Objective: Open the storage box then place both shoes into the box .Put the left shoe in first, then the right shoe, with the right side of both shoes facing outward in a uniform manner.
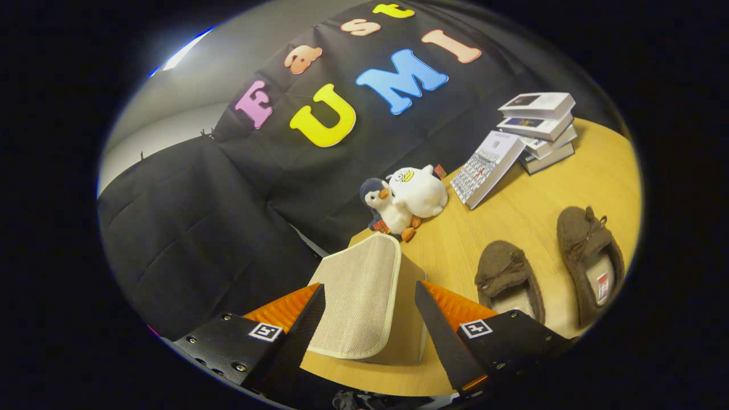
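A beige fabric storage box (364, 299) with a woven lid sits on the wooden table (529, 210), right between and just ahead of my fingers. My gripper (370, 313) is open, its fingers standing either side of the box's lid without pressing on it. Two brown slippers lie to the right of the box: one (507, 276) close beside the right finger, the other (589, 259) further right, both with toes pointing away from me.
Two plush penguins (407, 199) sit beyond the box at the table's back edge. A stack of books (541, 128) stands at the far right, with one book (487, 168) leaning against it. The black cloth wall hangs behind the table.
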Demonstrator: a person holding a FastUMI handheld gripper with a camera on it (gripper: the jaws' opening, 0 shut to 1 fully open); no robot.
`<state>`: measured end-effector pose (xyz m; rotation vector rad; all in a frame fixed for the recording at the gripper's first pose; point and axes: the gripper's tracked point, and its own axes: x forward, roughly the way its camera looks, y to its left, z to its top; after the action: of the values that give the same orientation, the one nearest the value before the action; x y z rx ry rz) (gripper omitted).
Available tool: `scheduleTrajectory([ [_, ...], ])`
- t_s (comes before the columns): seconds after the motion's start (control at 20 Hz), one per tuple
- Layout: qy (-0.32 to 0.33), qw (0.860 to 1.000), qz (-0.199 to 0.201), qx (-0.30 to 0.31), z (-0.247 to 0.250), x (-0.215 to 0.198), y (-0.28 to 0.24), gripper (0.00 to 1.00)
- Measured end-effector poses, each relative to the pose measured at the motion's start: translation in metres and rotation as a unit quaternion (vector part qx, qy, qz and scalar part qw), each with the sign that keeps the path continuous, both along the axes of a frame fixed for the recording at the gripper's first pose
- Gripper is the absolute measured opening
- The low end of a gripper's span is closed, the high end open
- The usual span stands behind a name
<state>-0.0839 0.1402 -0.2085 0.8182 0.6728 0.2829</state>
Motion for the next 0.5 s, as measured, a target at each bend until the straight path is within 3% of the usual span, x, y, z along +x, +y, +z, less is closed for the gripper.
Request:
scheduleTrajectory([
  [0.2, 0.046, 0.997, 0.004, 0.058, -0.019, -0.008, 0.023, 0.97],
  [0.5, 0.110, 0.980, -0.013, 0.163, -0.038, -0.011, 0.039, 0.97],
])
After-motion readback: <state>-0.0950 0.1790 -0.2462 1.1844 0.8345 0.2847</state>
